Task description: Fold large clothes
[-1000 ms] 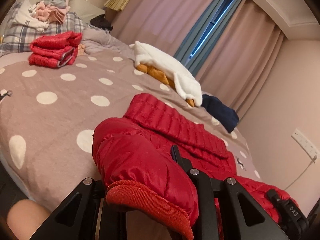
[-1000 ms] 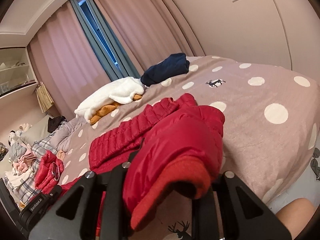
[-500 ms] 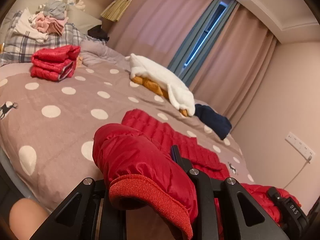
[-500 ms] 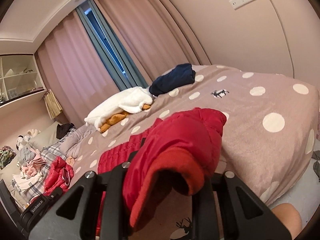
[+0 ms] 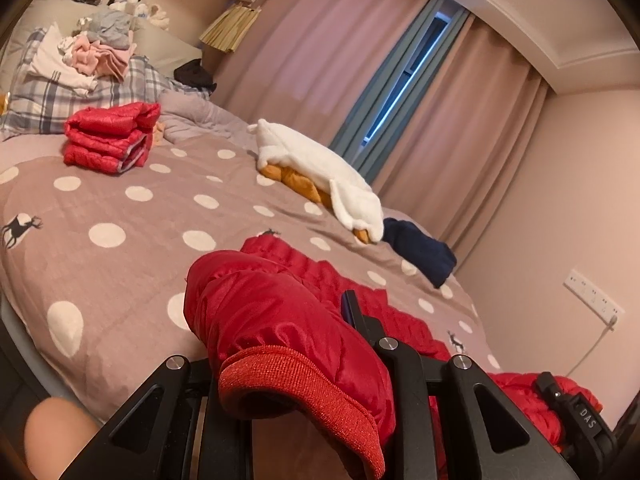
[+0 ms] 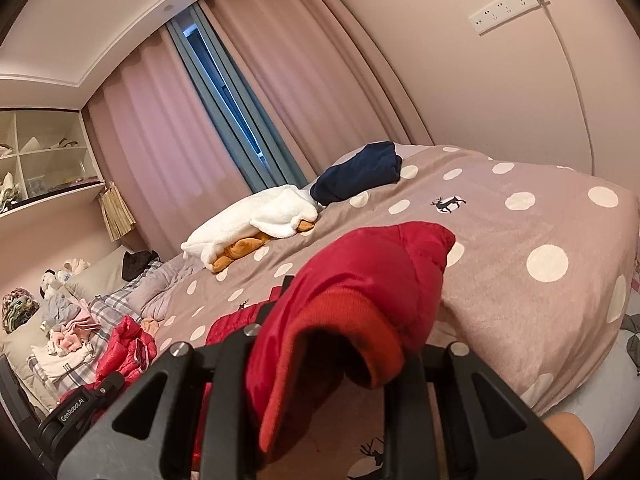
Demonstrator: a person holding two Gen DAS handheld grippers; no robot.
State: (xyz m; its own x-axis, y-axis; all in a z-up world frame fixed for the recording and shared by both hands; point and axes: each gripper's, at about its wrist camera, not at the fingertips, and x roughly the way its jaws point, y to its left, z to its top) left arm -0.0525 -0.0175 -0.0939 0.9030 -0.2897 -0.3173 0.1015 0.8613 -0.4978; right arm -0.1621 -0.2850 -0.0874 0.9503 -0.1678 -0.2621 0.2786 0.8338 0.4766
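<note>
Left tool point(image 5: 304, 344): I've got it clamped on one sleeve cuff of the red puffer jacket point(image 5: 280, 320), ribbed end hanging toward me.
Right tool point(image 6: 340, 332): pinched shut on the other cuff point(image 6: 352, 332), same droop.
Jacket: body lies on the dotted bed cover point(image 5: 120, 208), near the edge closest to me, sleeves raised off it.
Step, as I read it: carrying both sleeves in over the body for the first fold.
Doing it well: keep both cuffs level and matched, lay them flat across the quilted back point(image 5: 316, 268), let go only once they rest.
Risk: slick shell may slide or puff back open.
Finished pile: folded red jacket point(image 5: 108, 136) sits well apart by the pillows.
</note>
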